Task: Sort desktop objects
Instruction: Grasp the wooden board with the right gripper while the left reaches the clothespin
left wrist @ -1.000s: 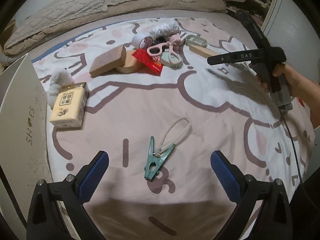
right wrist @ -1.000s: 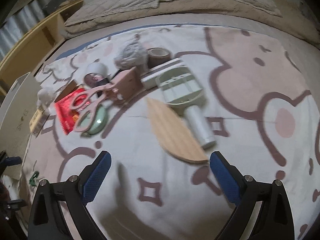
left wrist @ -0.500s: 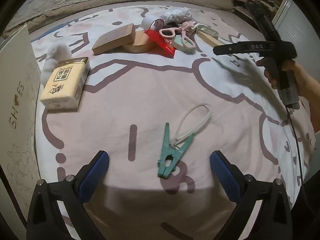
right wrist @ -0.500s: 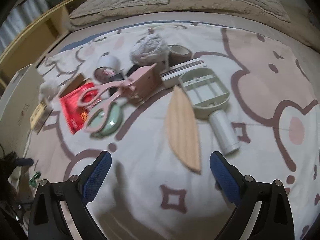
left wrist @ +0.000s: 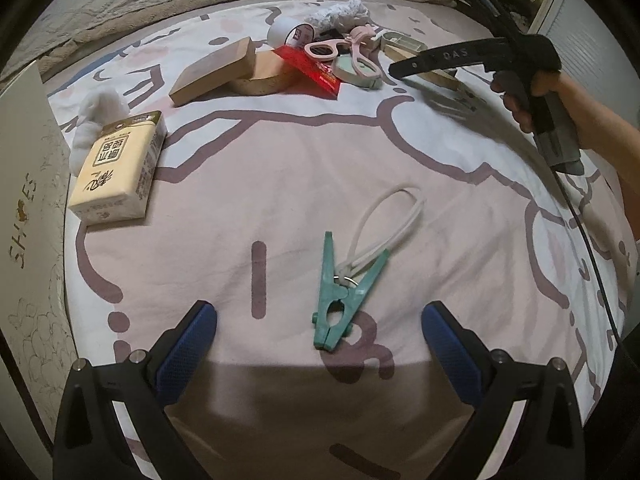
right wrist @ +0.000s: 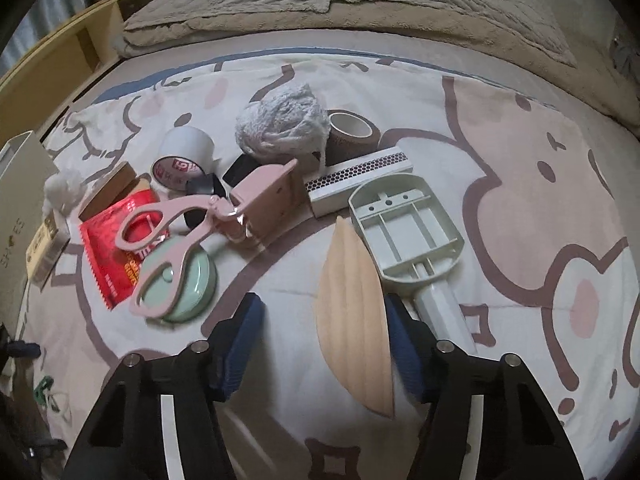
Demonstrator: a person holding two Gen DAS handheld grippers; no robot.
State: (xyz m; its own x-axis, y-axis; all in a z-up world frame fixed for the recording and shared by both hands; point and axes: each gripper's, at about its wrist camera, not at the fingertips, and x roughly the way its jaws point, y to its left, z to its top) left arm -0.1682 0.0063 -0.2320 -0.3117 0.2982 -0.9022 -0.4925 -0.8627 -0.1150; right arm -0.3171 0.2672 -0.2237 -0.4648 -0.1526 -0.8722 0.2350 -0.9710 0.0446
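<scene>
In the left wrist view my left gripper [left wrist: 319,330] is open, low over the bed sheet, with a green clothespin [left wrist: 344,293] on a white cord loop lying between its fingers. In the right wrist view my right gripper [right wrist: 324,334] is open but partly narrowed, its blue pads on either side of a leaf-shaped wooden piece [right wrist: 354,322] lying flat; I cannot tell if they touch it. The right gripper also shows in the left wrist view [left wrist: 472,56], held by a hand at the far right.
Behind the wooden piece lies a pile: pink scissors [right wrist: 176,236] on a green round lid [right wrist: 186,288], a red packet [right wrist: 116,248], white tape [right wrist: 184,158], brown tape [right wrist: 352,132], a grey yarn ball [right wrist: 282,120], a green scoop [right wrist: 404,228]. A tissue pack [left wrist: 120,174] and a white shoe box [left wrist: 24,216] lie left.
My right gripper has moved forward and down over the wooden piece and its fingers have narrowed around it. My left gripper has shifted so the clothespin sits centred between its fingers.
</scene>
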